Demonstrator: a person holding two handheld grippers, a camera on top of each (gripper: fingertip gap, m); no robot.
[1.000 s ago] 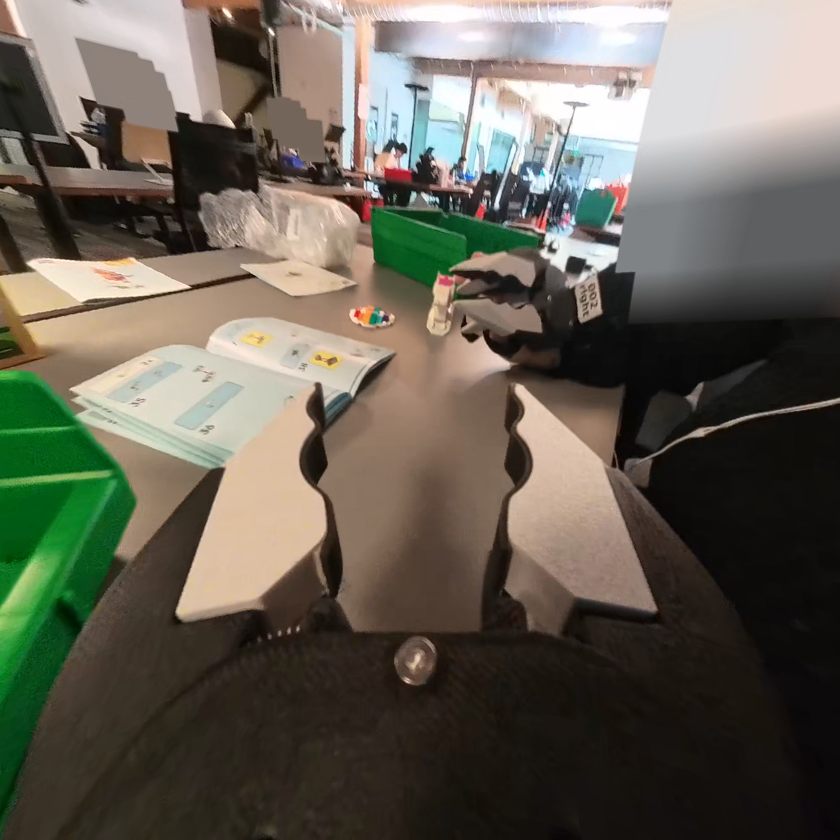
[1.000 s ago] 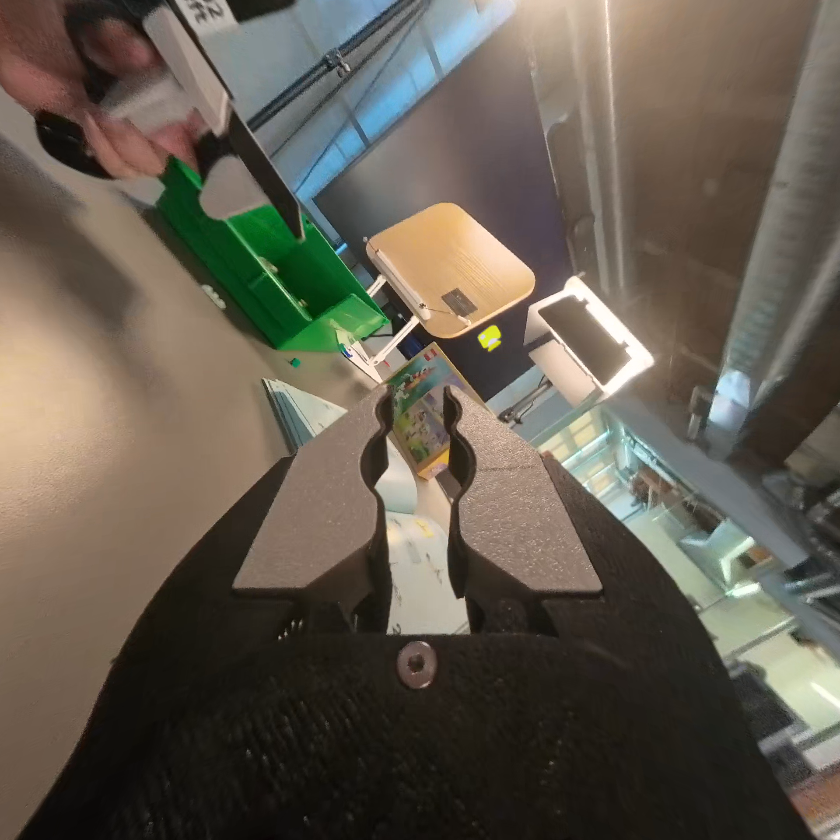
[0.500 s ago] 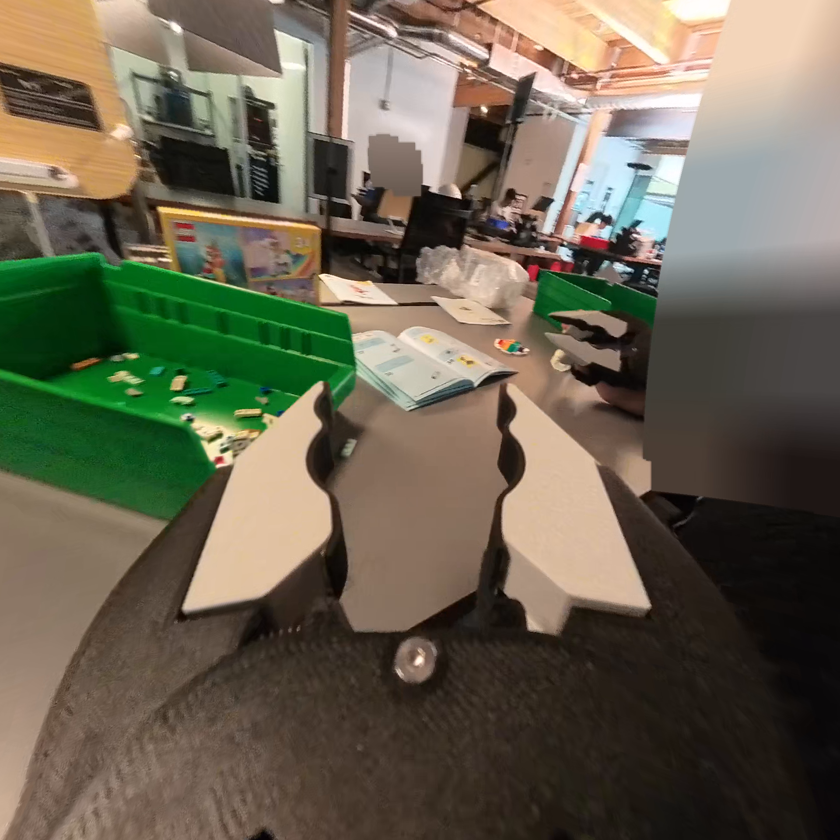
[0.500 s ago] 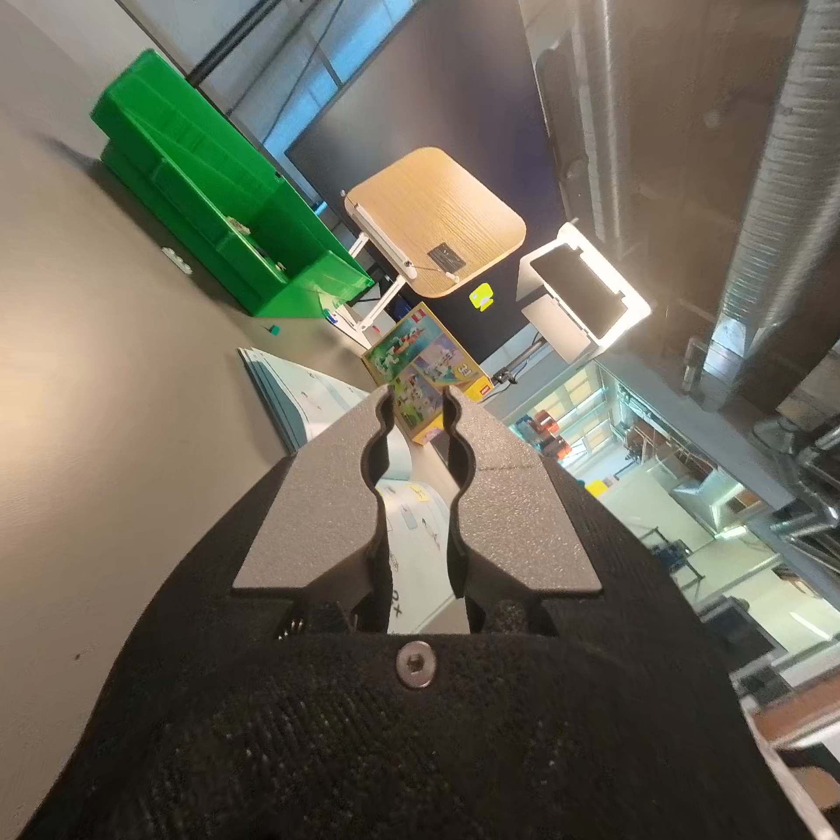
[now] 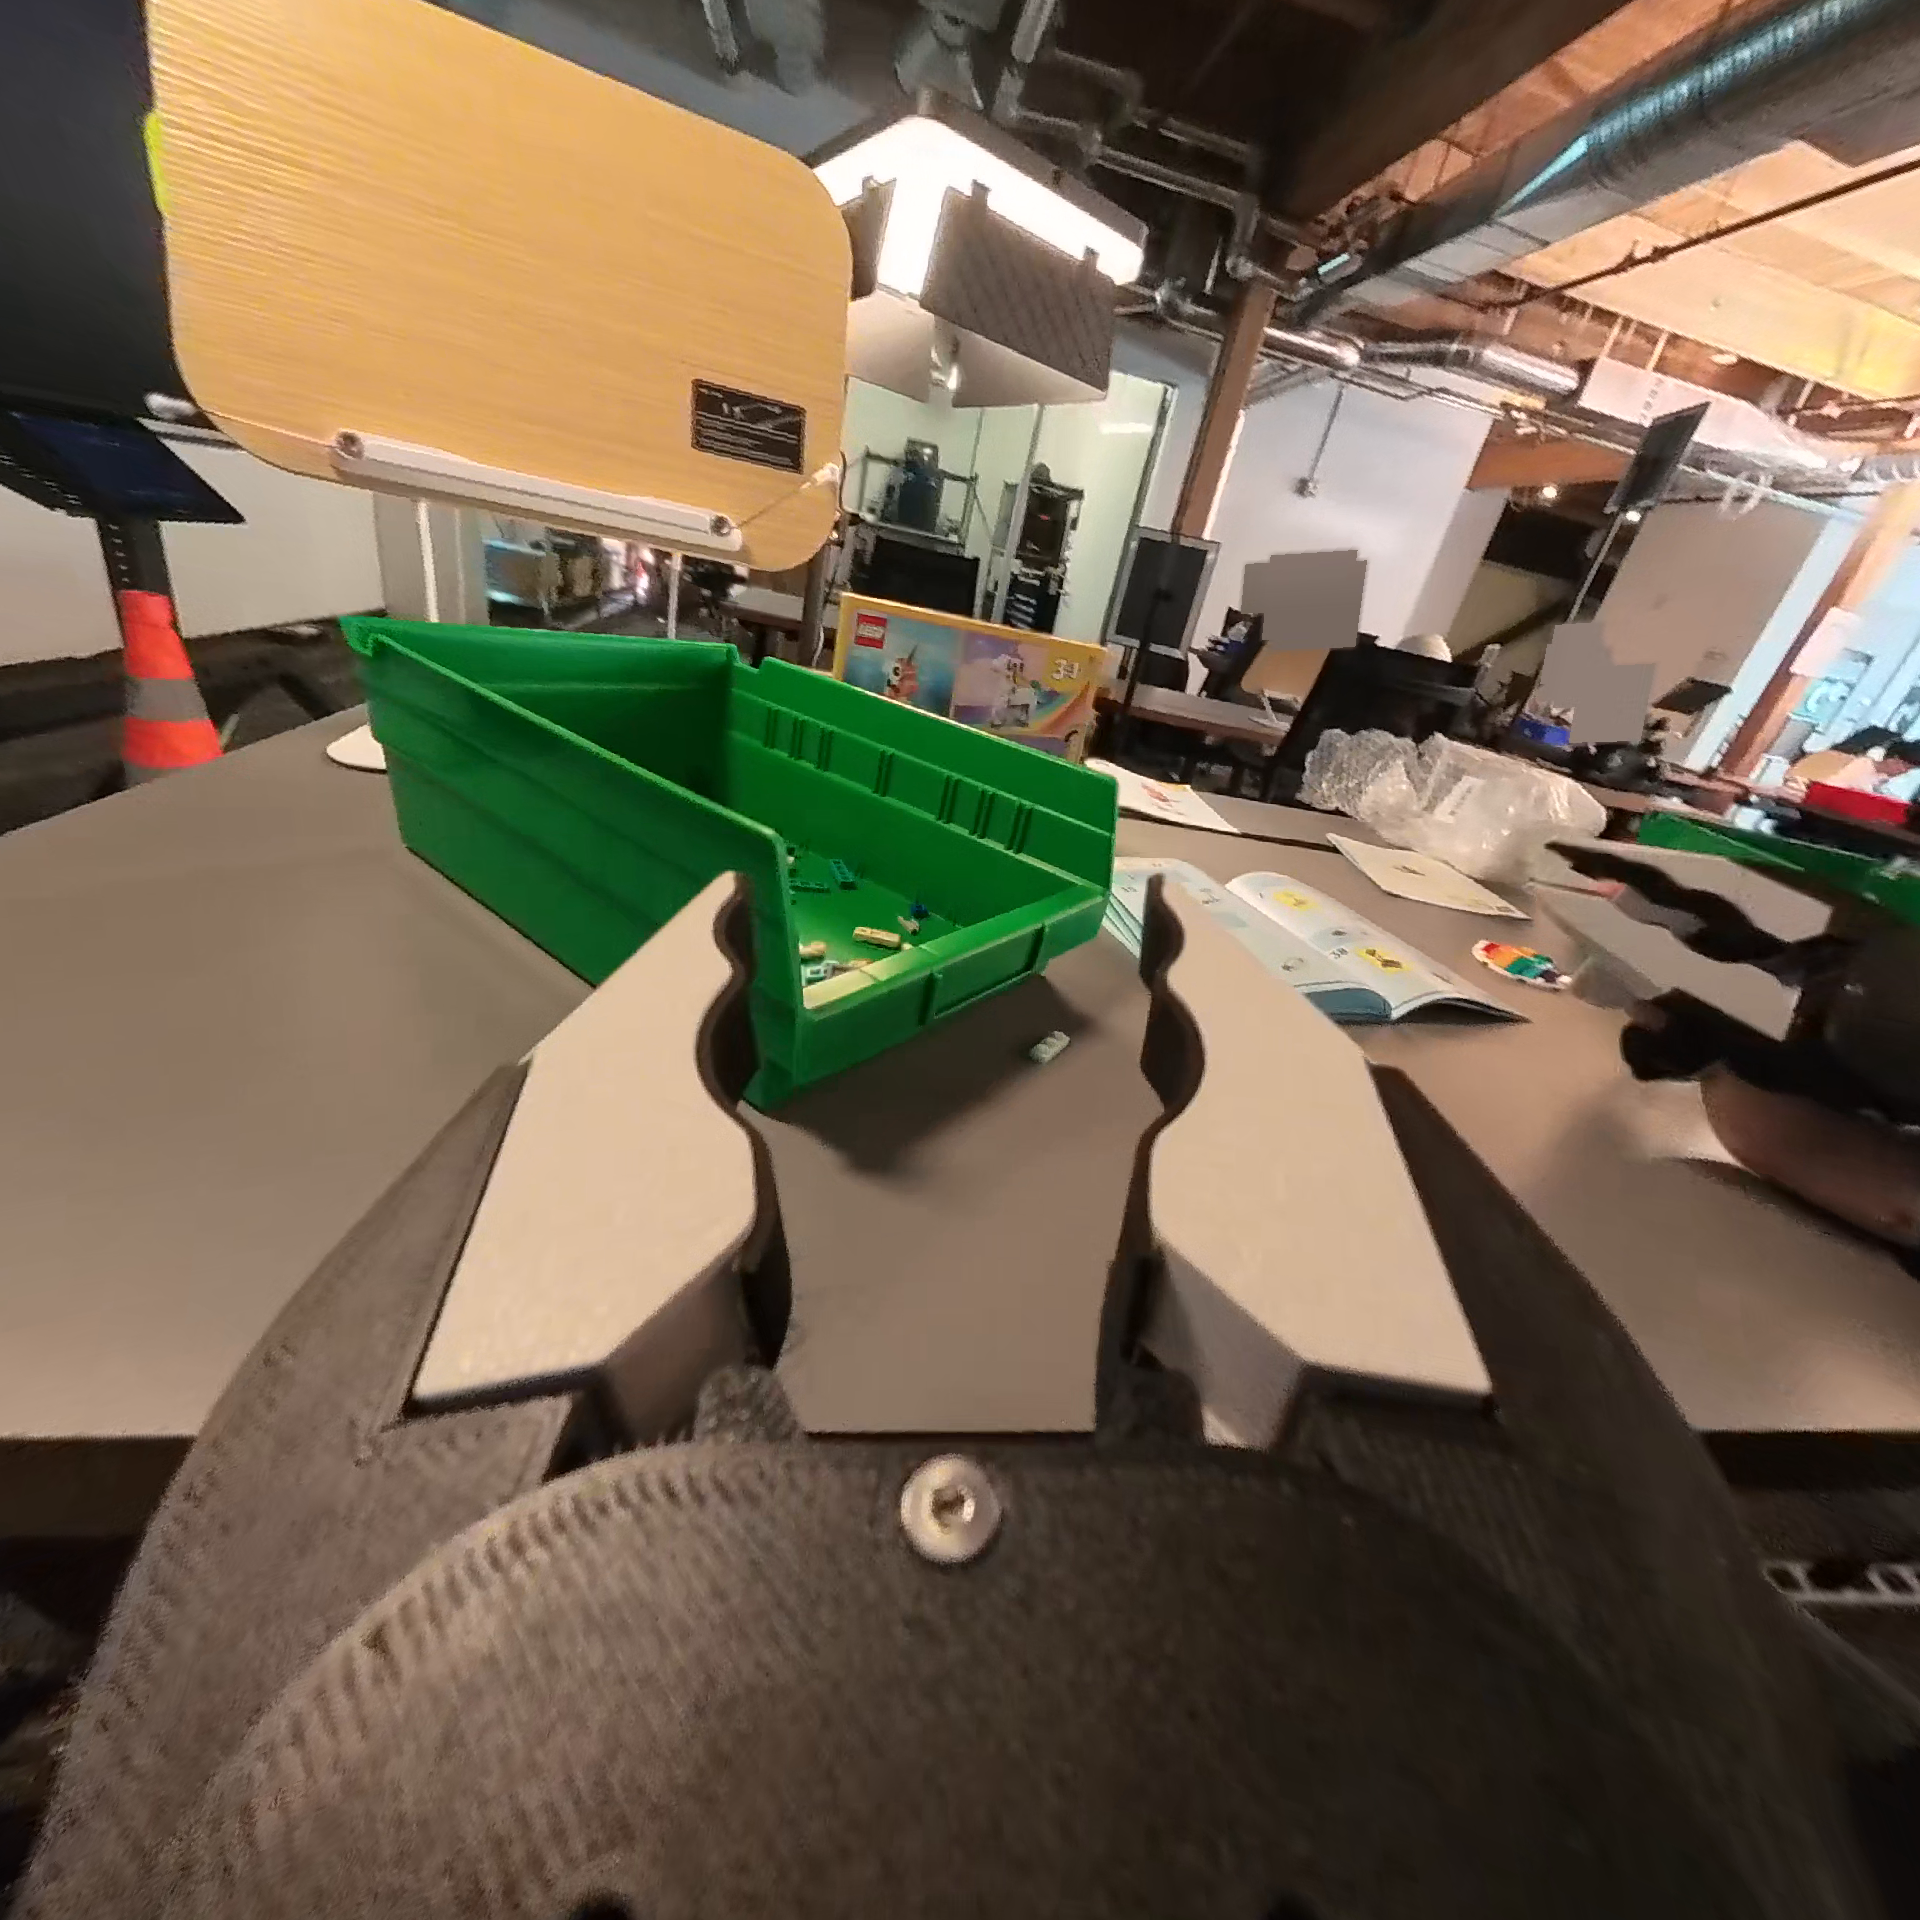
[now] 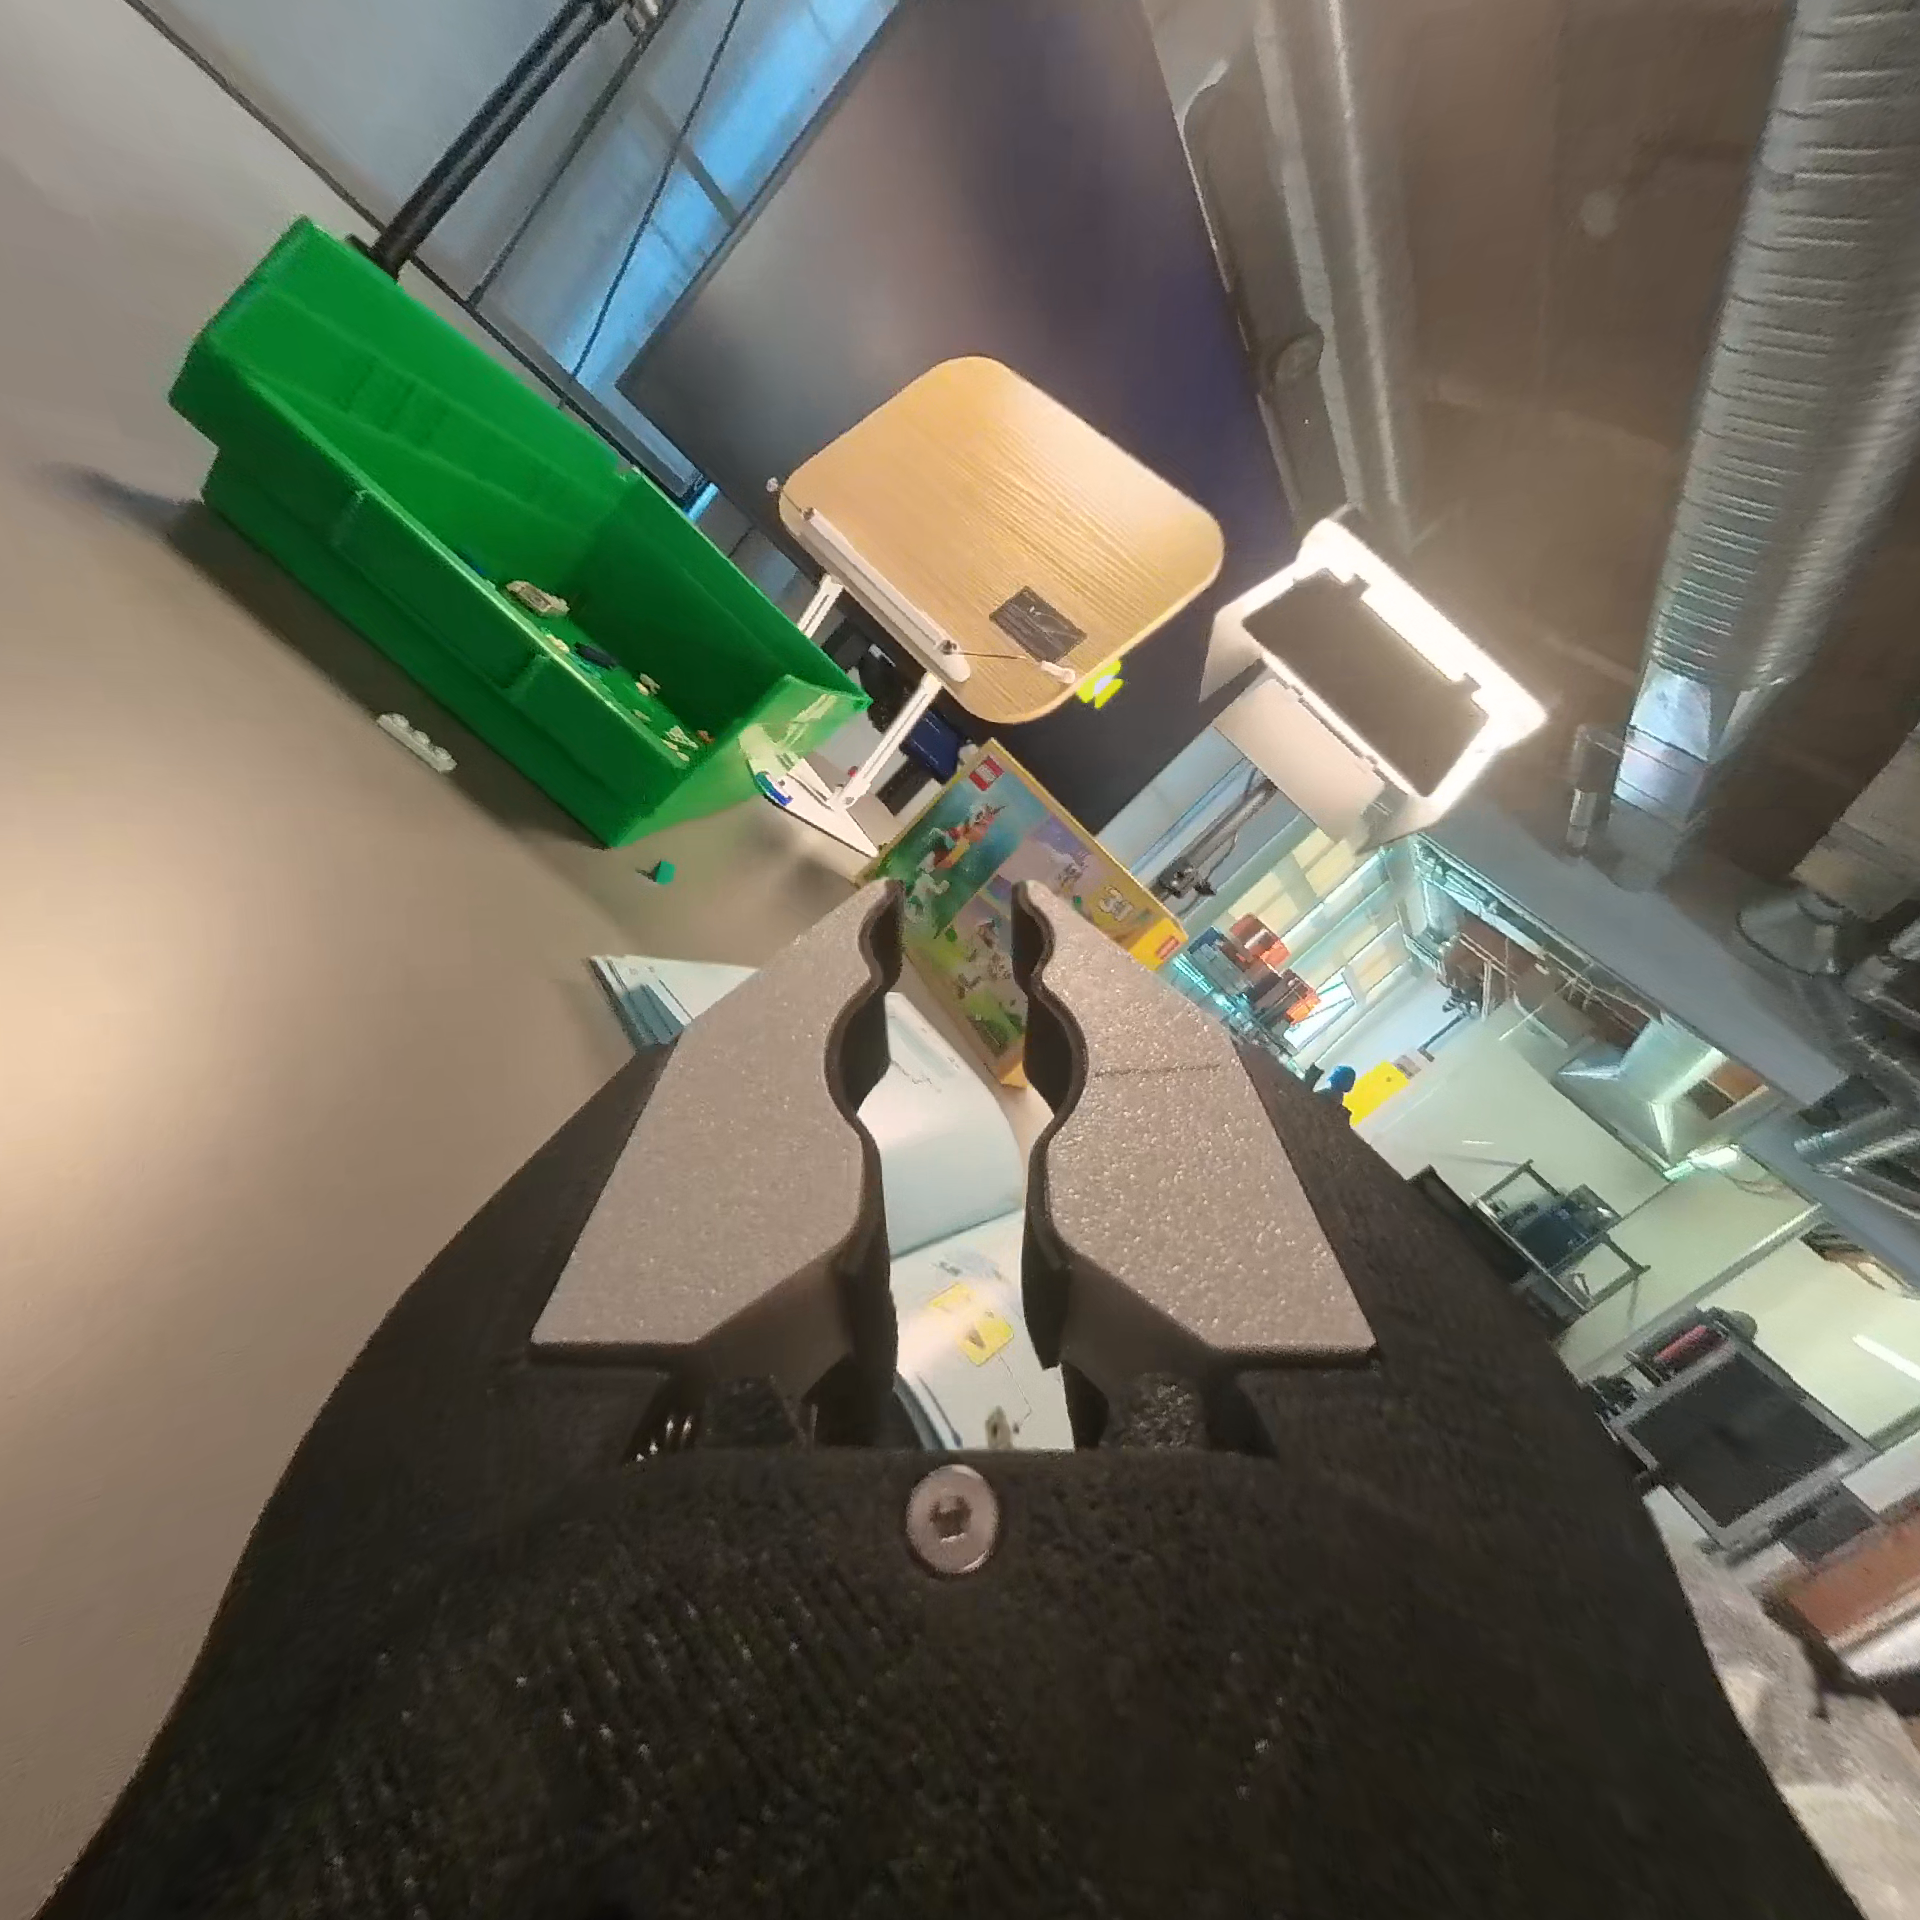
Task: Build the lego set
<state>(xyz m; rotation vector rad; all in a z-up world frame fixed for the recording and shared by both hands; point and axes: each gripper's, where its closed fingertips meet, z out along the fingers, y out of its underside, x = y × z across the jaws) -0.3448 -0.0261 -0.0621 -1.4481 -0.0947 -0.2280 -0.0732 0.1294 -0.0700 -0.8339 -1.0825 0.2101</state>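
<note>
My left gripper (image 5: 940, 904) is open and empty, held low over the grey table (image 5: 208, 1039). Just beyond its fingertips stands a green bin (image 5: 644, 769) with several small loose lego pieces (image 5: 873, 935) on its floor. A small pale piece (image 5: 1049, 1049) lies on the table in front of the bin. My right gripper (image 6: 951, 899) has its jaws a narrow gap apart with nothing between them. It also shows in the left wrist view (image 5: 1714, 956) at the right edge, near a small colourful lego assembly (image 5: 1517, 956). The bin (image 6: 468, 582) also shows in the tilted right wrist view.
An open instruction booklet (image 5: 1299, 935) lies right of the bin, with a lego box (image 5: 977, 675) and a clear plastic bag (image 5: 1444, 790) behind. A second green bin (image 5: 1766, 842) sits far right. A white piece (image 6: 416, 740) and a green piece (image 6: 660, 871) lie on the table. The small pale piece (image 5: 1049, 1049) is about equally far from each gripper, around 20 cm.
The left wrist view has swung left, so the green bin now sits just beyond the left fingertips and the right gripper is at the edge. Both grippers keep the same opening.
</note>
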